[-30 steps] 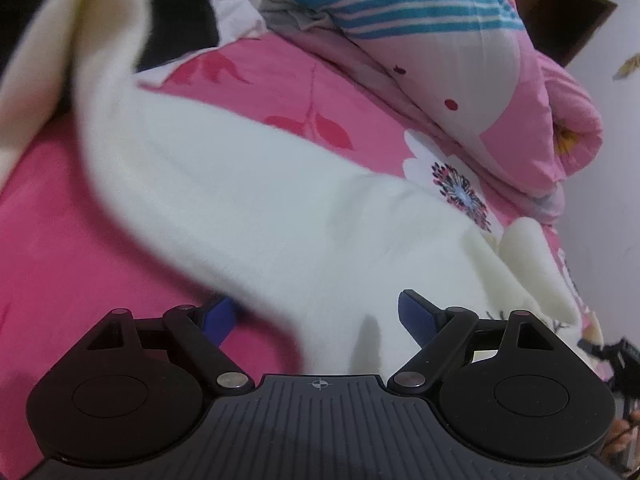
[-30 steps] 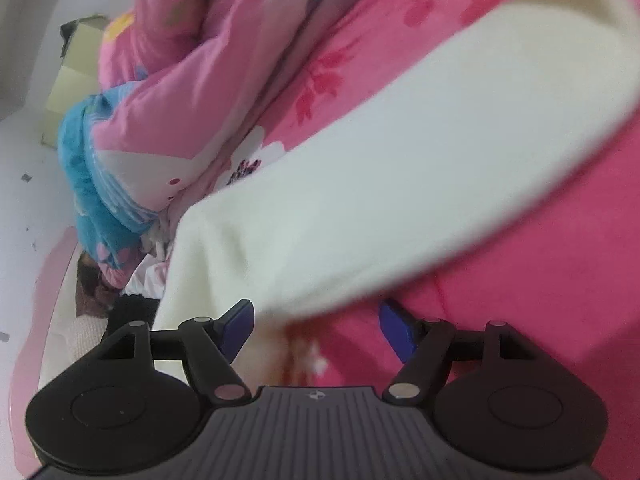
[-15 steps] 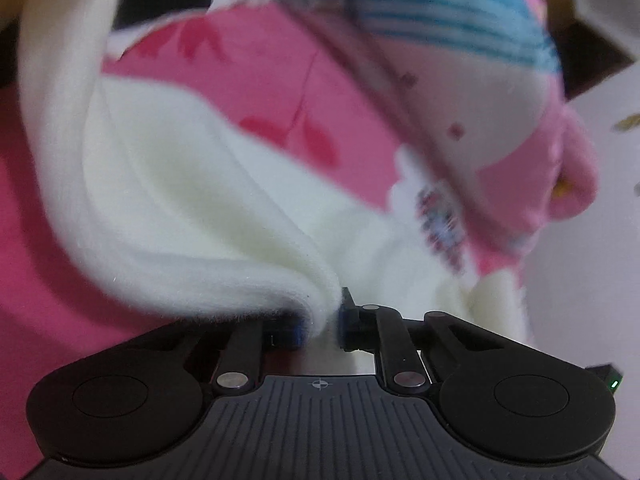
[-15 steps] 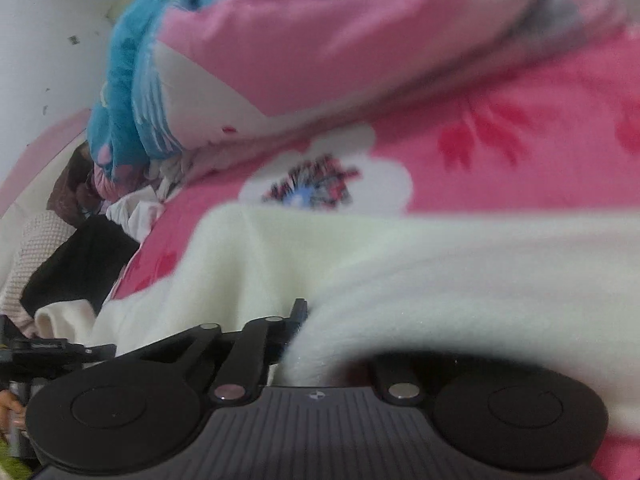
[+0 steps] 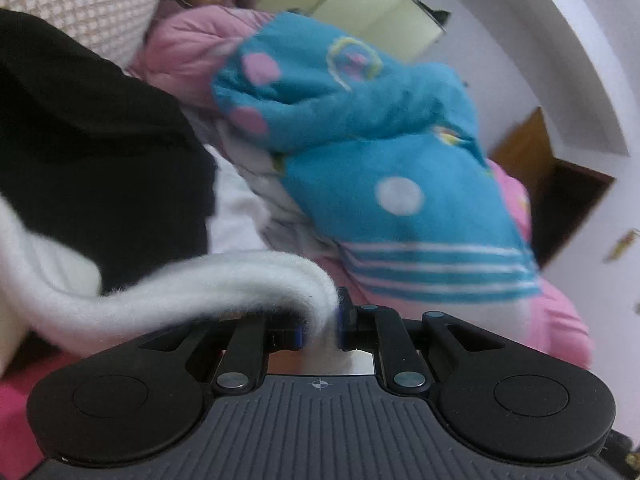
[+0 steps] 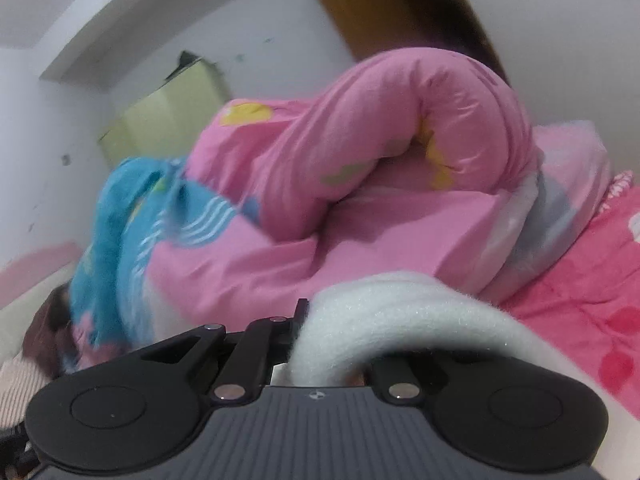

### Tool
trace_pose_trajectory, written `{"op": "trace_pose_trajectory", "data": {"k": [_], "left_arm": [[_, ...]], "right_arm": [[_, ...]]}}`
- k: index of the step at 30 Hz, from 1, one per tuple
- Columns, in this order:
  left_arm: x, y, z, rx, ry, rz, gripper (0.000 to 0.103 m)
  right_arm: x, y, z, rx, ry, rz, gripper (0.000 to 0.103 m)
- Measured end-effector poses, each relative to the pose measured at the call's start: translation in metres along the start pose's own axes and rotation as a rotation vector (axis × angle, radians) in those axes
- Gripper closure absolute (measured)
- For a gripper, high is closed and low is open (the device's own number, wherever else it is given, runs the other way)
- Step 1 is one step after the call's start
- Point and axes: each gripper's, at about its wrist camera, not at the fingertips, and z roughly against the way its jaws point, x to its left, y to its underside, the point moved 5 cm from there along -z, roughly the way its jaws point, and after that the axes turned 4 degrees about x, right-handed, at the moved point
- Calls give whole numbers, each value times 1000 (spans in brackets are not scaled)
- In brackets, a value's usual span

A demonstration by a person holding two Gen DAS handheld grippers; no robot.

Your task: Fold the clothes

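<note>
The cream fleece garment (image 5: 208, 292) is lifted off the bed, pinched at two places along its edge. In the left wrist view a thick rolled hem of it curves in from the left and drops between the blue-padded fingers of the left gripper (image 5: 320, 328), whose jaws are clenched on the fabric. In the right wrist view the same fleece (image 6: 400, 312) arches over from the right and runs down into the right gripper (image 6: 298, 344), its jaws likewise clamped on the cloth (the right finger is buried under the fleece).

Behind the garment, on the left, sits a black piece of clothing (image 5: 100, 152) with a cream waffle-knit item (image 5: 80, 4) above it. Further back a bundled quilt lies across the bed, blue with dots and white stripes (image 5: 380, 168) at one end and pink (image 6: 360, 160) at the other. The pink floral bedsheet (image 6: 580, 300) shows to the right. A pale green cabinet (image 6: 168, 116) stands against the white wall (image 6: 120, 20).
</note>
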Motion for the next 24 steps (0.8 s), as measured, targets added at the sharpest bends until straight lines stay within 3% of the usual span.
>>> {"op": "trace_pose_trajectory", "data": {"k": [4, 7, 9, 11, 15, 20, 24], "left_arm": [[25, 20, -34, 74, -80, 21, 86], [44, 38, -47, 168, -111, 94, 72], [50, 44, -44, 204, -134, 121, 53], [50, 47, -34, 222, -160, 128, 44], [38, 53, -5, 269, -163, 119, 41], [14, 82, 38, 340, -102, 54, 39], [0, 118, 69, 385, -47, -1, 39]], "right_arm": [[-19, 22, -50, 83, 59, -41, 92], [-35, 55, -81, 212, 129, -68, 75], [-44, 71, -88, 288, 156, -76, 61], [-50, 76, -79, 316, 150, -94, 55], [-63, 73, -35, 330, 110, -157, 42], [-57, 72, 36, 349, 62, -146, 39], [-27, 84, 79, 422, -94, -180, 38]]}}
